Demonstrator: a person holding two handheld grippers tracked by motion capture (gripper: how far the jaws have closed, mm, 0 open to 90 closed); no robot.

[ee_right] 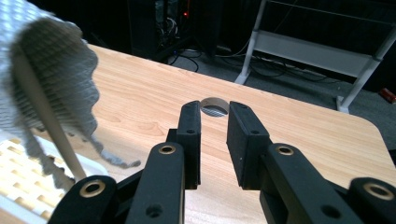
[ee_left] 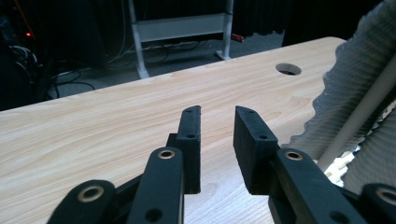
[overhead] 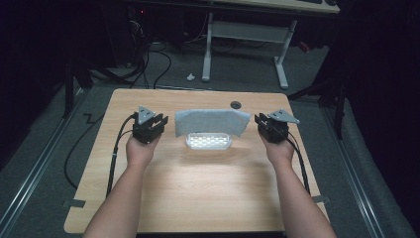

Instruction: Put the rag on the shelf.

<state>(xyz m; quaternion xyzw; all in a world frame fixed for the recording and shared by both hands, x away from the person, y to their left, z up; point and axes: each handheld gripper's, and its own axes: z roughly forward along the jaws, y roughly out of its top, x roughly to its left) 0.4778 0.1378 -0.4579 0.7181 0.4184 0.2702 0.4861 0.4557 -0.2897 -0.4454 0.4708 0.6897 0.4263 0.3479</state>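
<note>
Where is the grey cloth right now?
In the high view the grey cloth hangs over the white rack at table centre, between both grippers.

No text, label, brand, number or sign can be read on anything in these views.

Overhead forward-down; two close table-level jaw cameras

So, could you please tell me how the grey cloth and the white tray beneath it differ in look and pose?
The grey cloth is soft, wavy-edged and hangs draped over a thin rod, while the white tray is rigid and lies flat on the table. The cloth is a dull grey; the tray is a bright white grid. The cloth spreads wider than the tray. Both sit between the two hand-held grippers, touching neither.
</note>
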